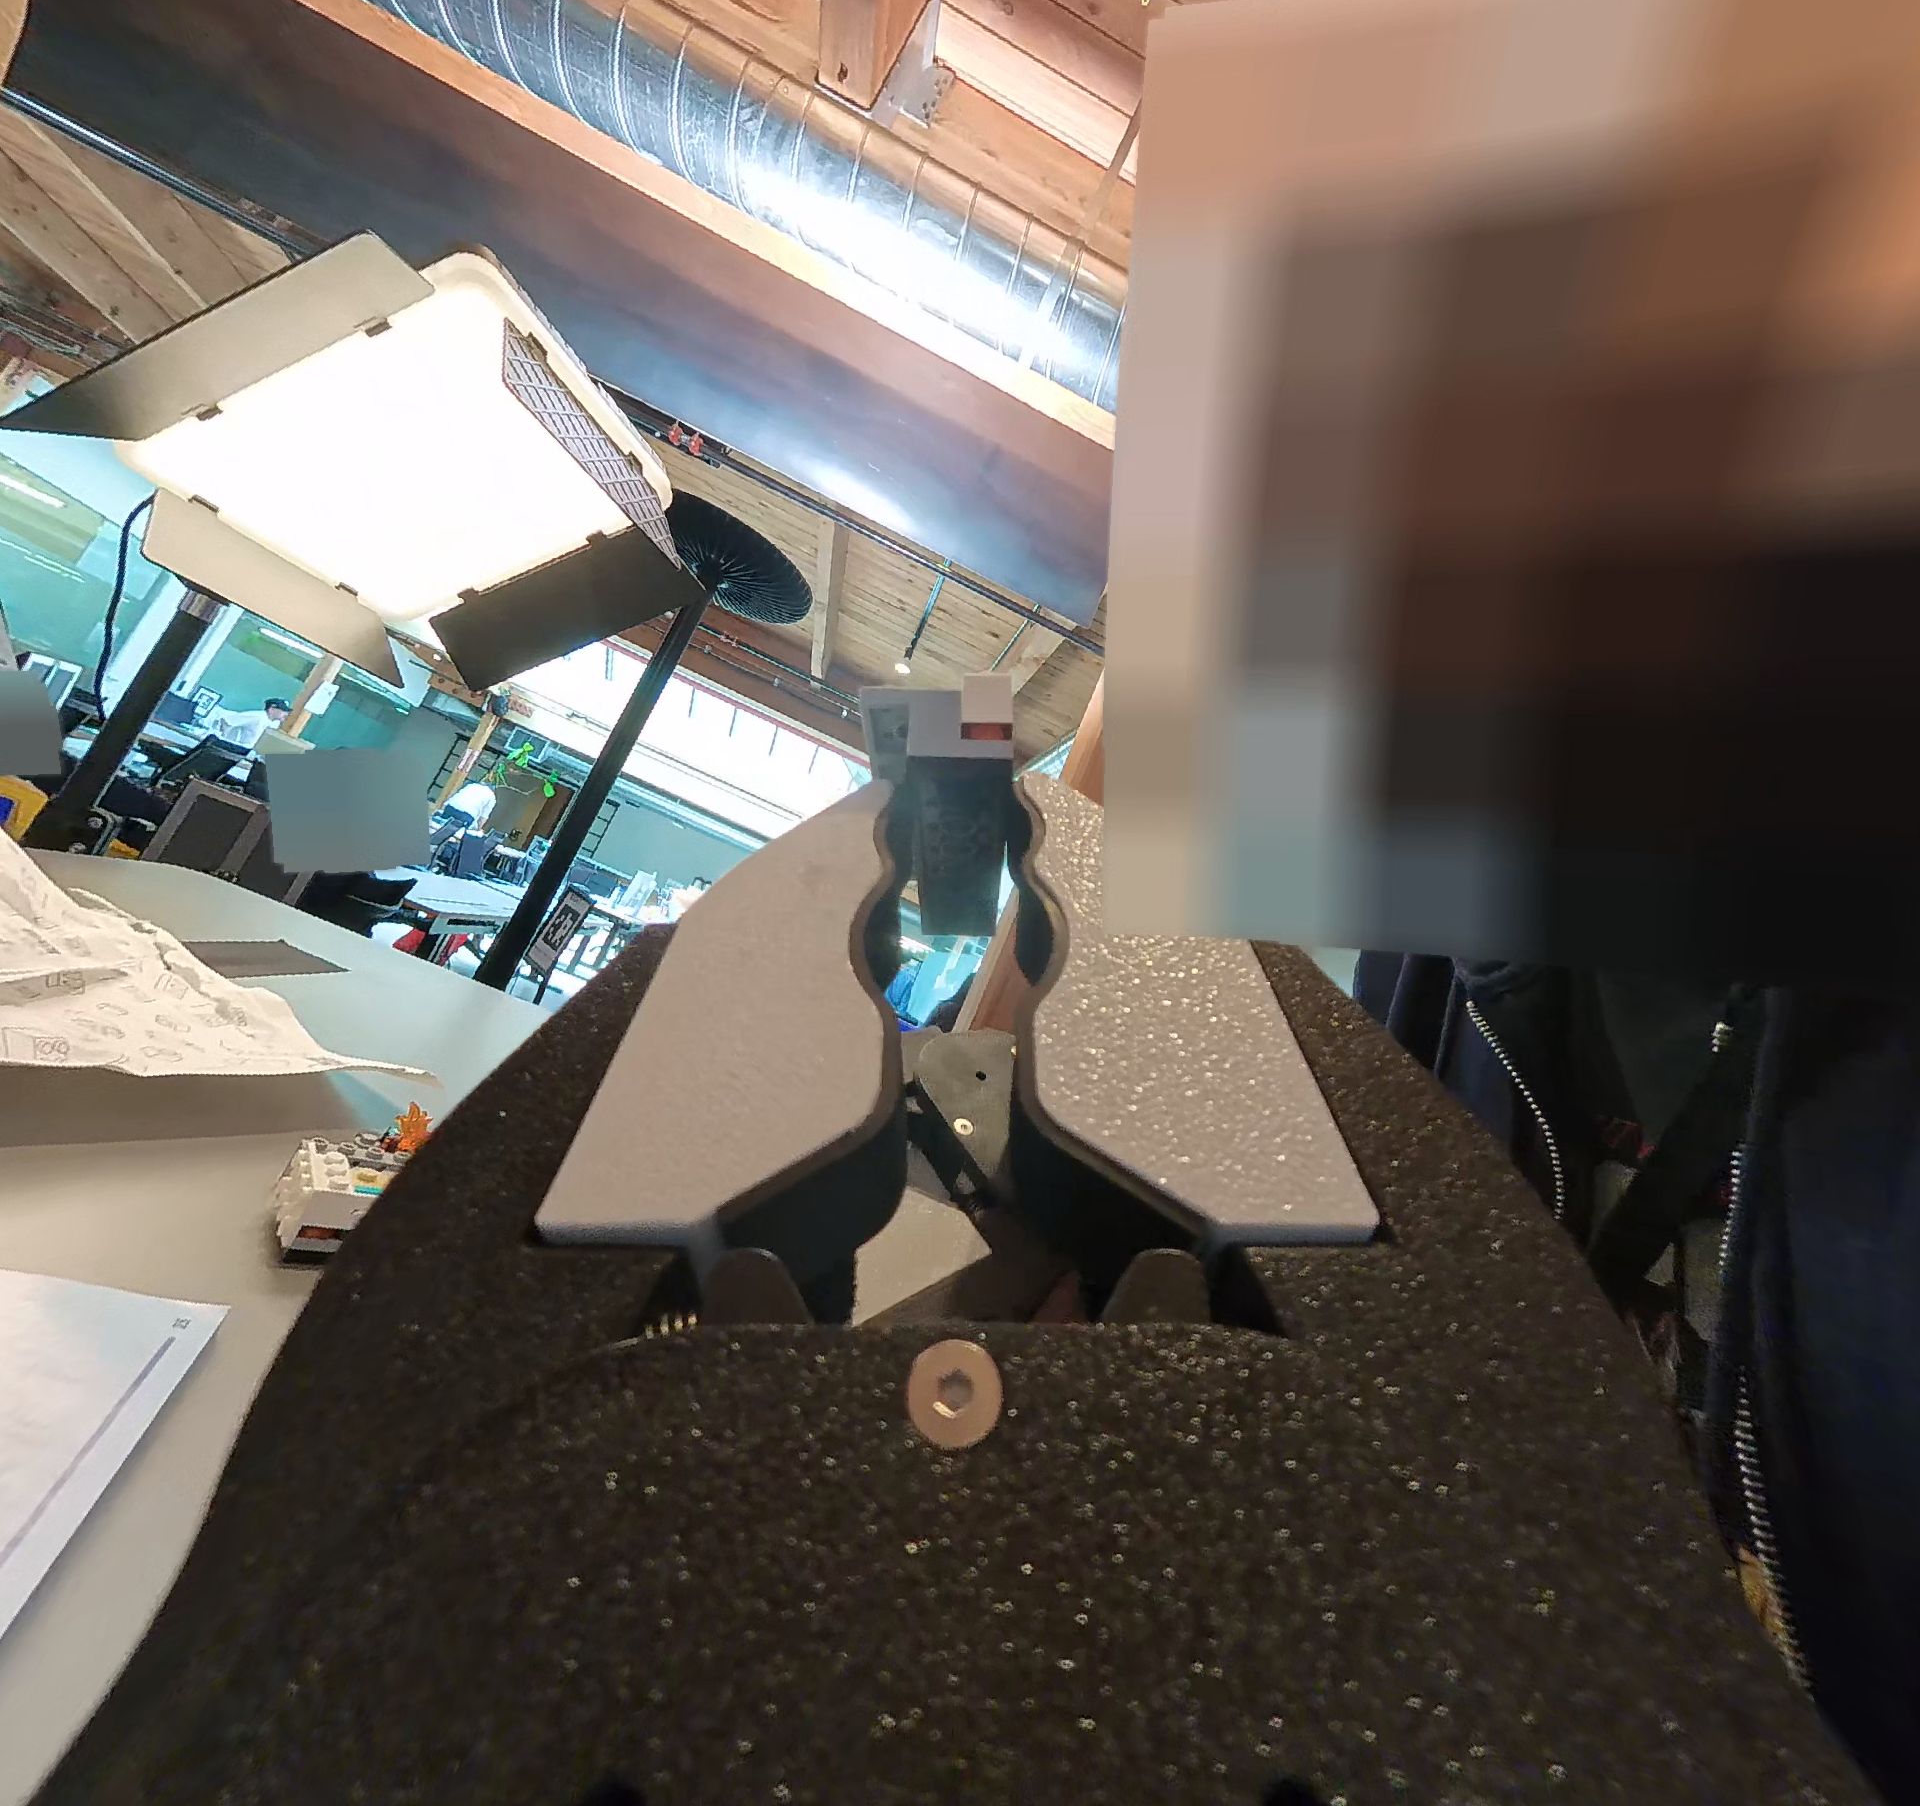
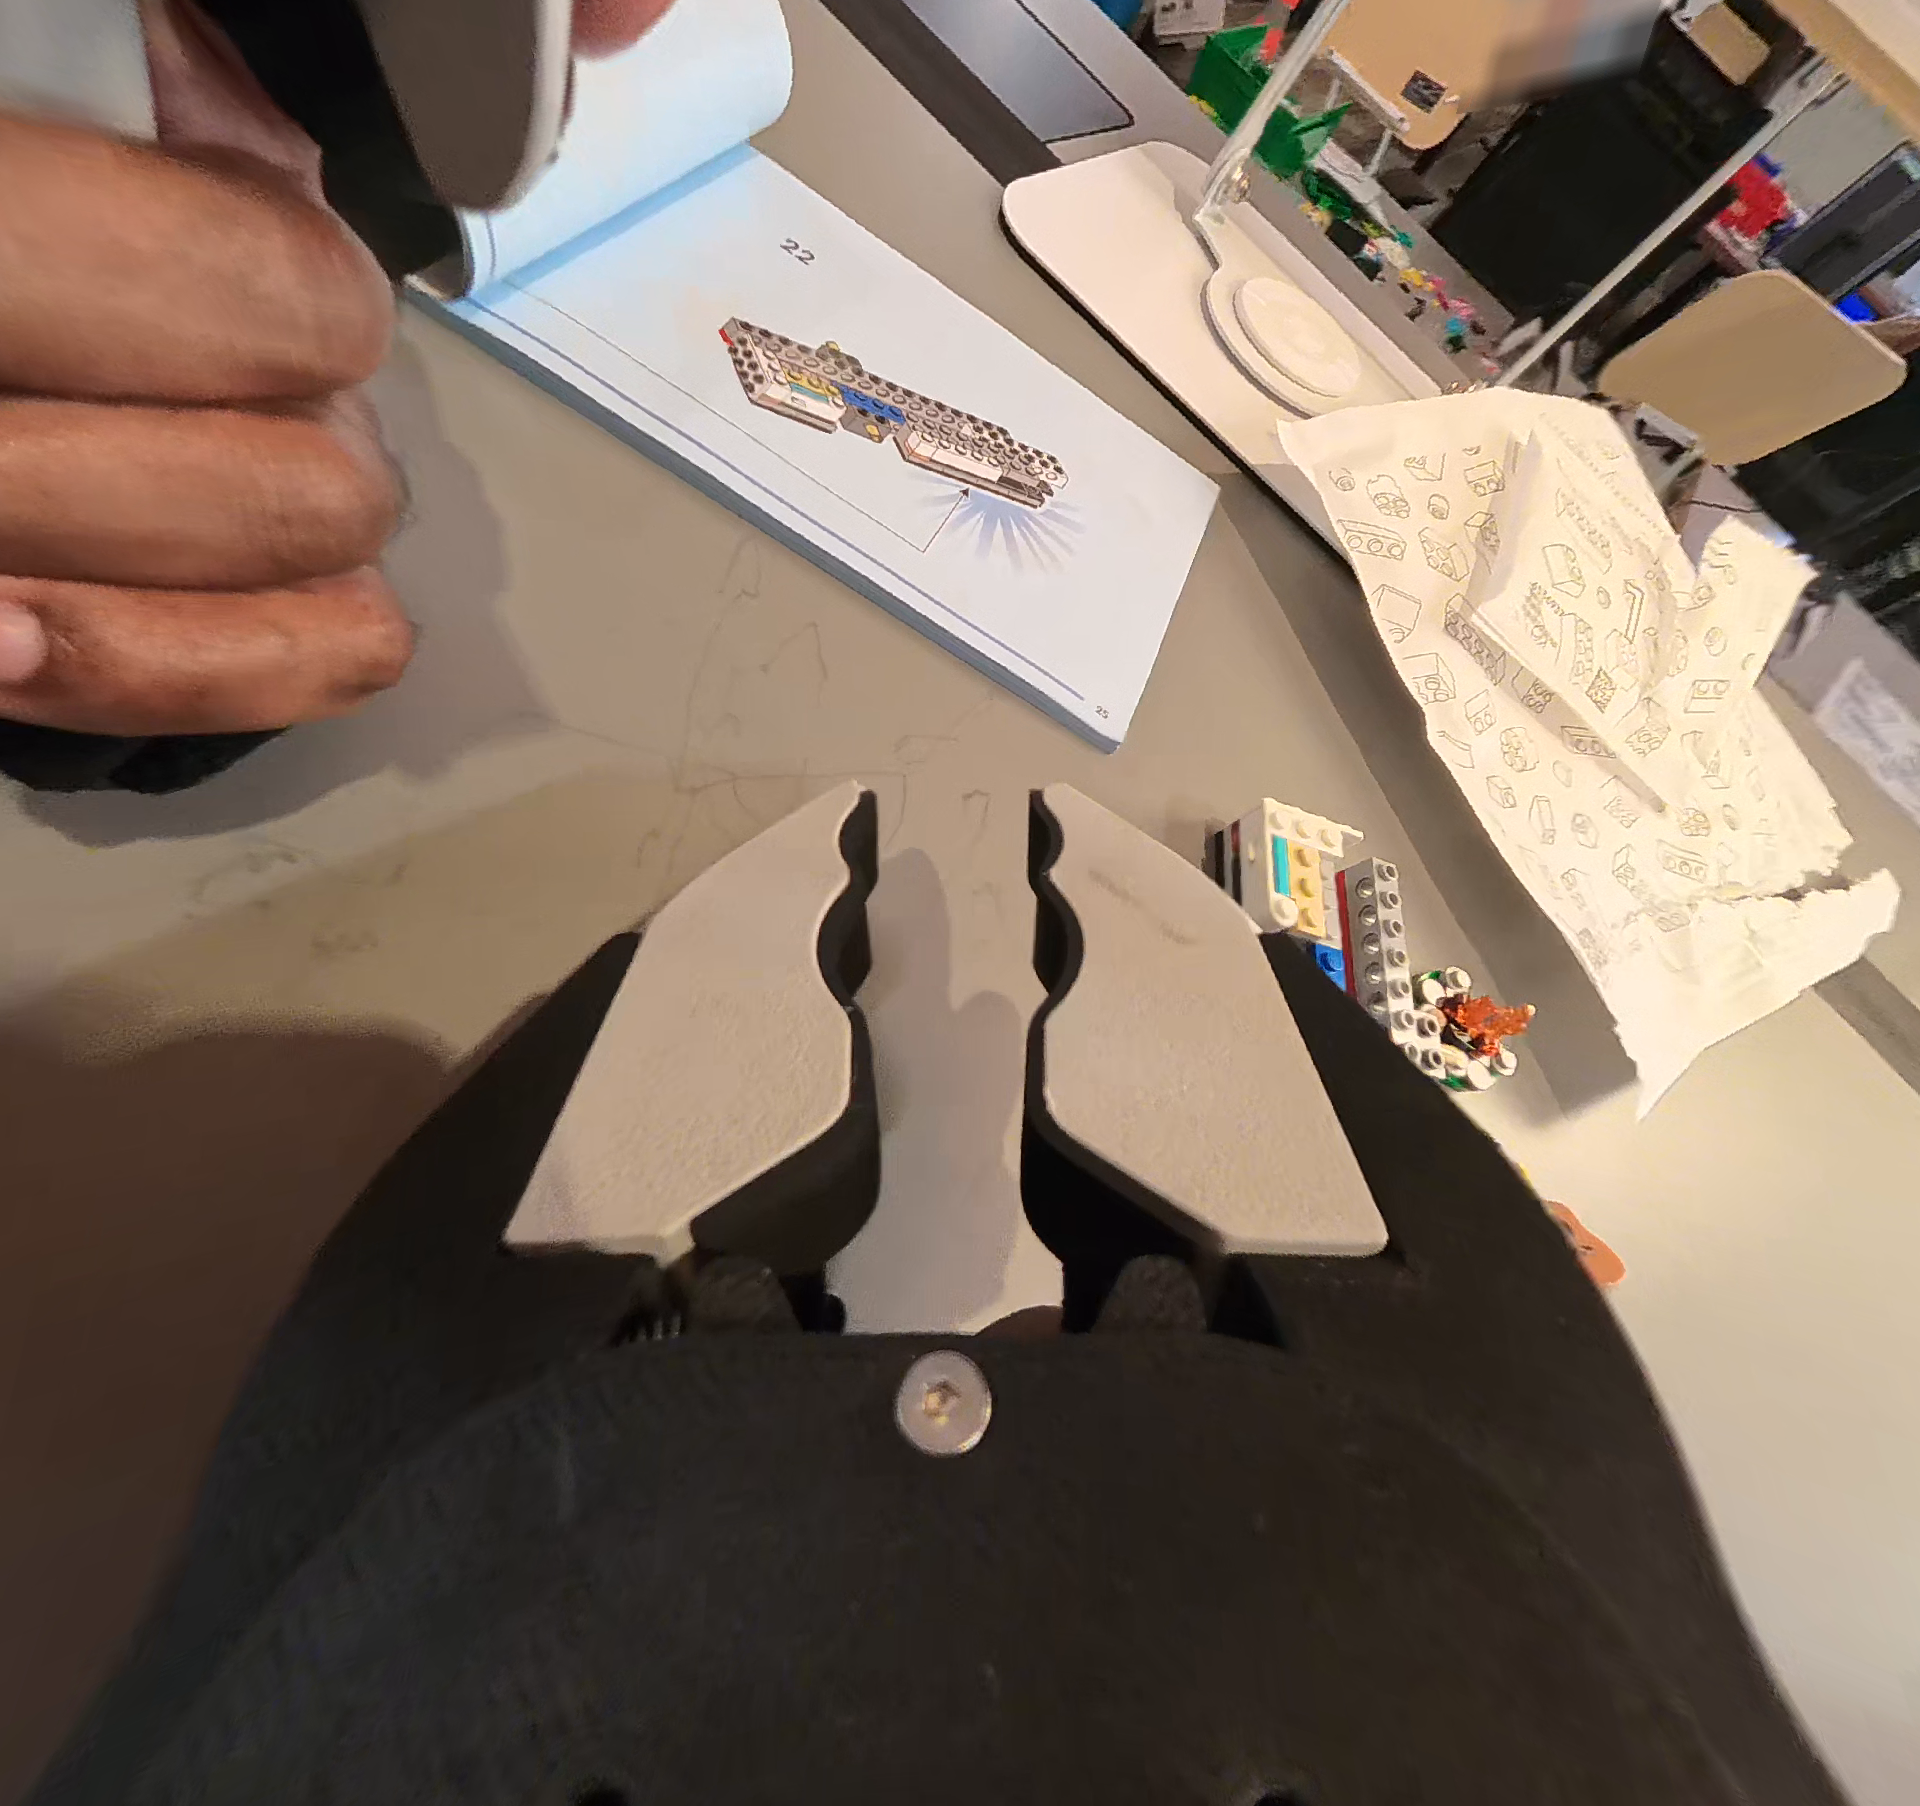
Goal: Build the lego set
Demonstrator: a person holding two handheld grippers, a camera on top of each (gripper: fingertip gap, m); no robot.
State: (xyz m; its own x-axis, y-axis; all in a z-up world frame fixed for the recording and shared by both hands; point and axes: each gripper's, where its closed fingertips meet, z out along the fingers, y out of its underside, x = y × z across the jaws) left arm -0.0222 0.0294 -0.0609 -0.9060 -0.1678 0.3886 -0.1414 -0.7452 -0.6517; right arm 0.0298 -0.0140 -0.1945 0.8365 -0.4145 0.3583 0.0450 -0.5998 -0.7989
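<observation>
My left gripper (image 1: 954,806) is raised off the table and tilted up toward the ceiling. It is shut on a small brick assembly (image 1: 954,790), dark below with a grey and white top and a red spot, that sticks out past the fingertips. My right gripper (image 2: 953,806) hangs over the bare grey table (image 2: 623,696) with its jaws apart and nothing between them. A partly built brick model (image 2: 1351,925) with white, grey, blue and orange parts lies just right of the right fingers; it also shows in the left wrist view (image 1: 332,1185).
An open instruction booklet (image 2: 935,468) lies ahead of the right gripper. A crumpled printed paper bag (image 2: 1558,696) lies at the right, also in the left view (image 1: 125,1008). A hand (image 2: 187,426) holds the other gripper at upper left. A lamp (image 1: 395,447) stands over the table. My right fingertips sit around 15 cm from my left ones.
</observation>
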